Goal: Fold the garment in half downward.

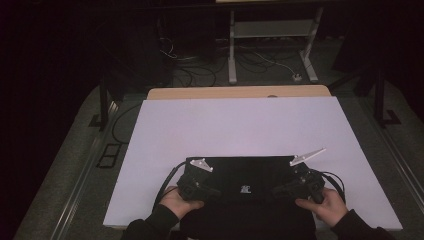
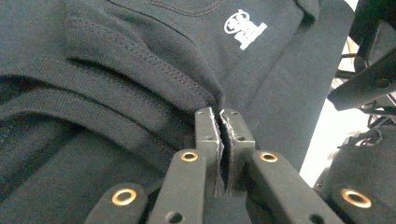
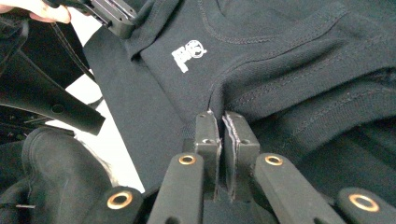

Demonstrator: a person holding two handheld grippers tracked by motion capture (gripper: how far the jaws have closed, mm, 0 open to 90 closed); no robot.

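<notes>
Both tongs are clamped on the black sweatshirt point(image 1: 240, 177), lying at the surface's point(image 1: 240, 125) six o'clock edge, long axis nine to three. Left tongs point(image 1: 212, 191) pinch its near-left hem, right tongs point(image 1: 278, 190) its near-right, equally close.

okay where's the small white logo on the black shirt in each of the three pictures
High view: the white logo sits low at centre, between the two grippers.
Left gripper view: the logo is at upper right, above the shut jaws.
Right gripper view: the logo is upper left of centre.
Shared landmark: the black shirt with its stitched collar.
</notes>
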